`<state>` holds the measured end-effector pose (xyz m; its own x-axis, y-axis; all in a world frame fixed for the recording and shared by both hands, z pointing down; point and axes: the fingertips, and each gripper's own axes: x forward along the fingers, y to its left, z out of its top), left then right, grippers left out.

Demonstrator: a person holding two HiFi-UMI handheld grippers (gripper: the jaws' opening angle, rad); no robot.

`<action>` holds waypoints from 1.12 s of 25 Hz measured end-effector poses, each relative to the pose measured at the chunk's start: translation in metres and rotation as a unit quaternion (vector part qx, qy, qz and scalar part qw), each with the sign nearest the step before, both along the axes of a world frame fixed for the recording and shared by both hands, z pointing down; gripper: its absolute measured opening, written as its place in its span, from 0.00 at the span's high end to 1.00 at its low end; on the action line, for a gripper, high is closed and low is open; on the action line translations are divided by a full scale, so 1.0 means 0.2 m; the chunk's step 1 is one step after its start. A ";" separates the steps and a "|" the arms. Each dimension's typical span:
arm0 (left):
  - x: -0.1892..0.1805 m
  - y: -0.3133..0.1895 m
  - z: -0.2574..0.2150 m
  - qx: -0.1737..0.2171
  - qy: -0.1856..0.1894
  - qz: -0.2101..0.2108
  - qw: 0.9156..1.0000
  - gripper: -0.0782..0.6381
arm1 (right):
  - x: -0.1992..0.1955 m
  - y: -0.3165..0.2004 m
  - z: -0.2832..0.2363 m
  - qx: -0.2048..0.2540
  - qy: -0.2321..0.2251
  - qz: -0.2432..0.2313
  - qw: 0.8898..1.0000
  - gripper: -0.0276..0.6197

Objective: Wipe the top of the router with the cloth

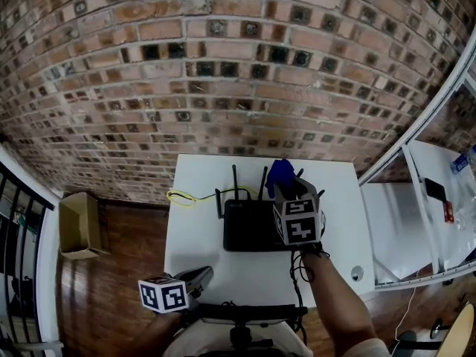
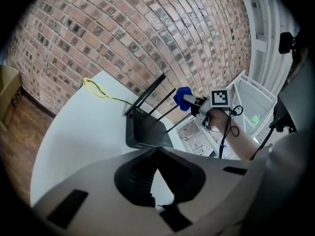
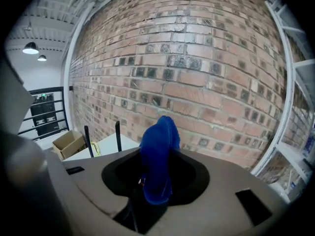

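Observation:
A black router (image 1: 251,227) with upright antennas stands in the middle of the white table (image 1: 201,251). My right gripper (image 1: 288,183) hangs above the router's right rear corner, shut on a bunched blue cloth (image 1: 280,172). In the right gripper view the cloth (image 3: 157,156) sticks up from between the jaws, clear of the router, with two antenna tips (image 3: 118,135) to the left. My left gripper (image 1: 204,274) rests low near the table's front left, apart from the router (image 2: 145,132). Its jaws meet at the tips (image 2: 157,151) with nothing between them.
A yellow cable (image 1: 183,197) loops from the router's back left across the table. A brick wall (image 1: 223,65) stands right behind the table. An open cardboard box (image 1: 79,225) sits on the wooden floor to the left. White shelving (image 1: 416,214) stands at the right.

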<state>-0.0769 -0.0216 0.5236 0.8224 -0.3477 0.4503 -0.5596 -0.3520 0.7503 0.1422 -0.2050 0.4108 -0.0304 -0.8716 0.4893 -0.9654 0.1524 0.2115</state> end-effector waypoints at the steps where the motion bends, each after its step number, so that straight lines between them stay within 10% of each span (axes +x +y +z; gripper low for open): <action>1: 0.00 0.00 0.00 0.001 -0.001 0.001 1.000 0.86 | -0.01 -0.01 -0.03 0.008 0.006 -0.001 1.000 0.75; 28: -0.04 0.04 0.02 -0.006 -0.013 -0.007 1.000 0.86 | -0.06 0.07 0.63 -0.175 0.016 -0.035 0.984 0.75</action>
<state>-0.0857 -0.0145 0.5268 0.8053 -0.3541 0.4755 -0.5839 -0.3349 0.7395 0.1301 -0.1909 0.5360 -0.0639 -0.6458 0.7608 -0.9441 0.2862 0.1636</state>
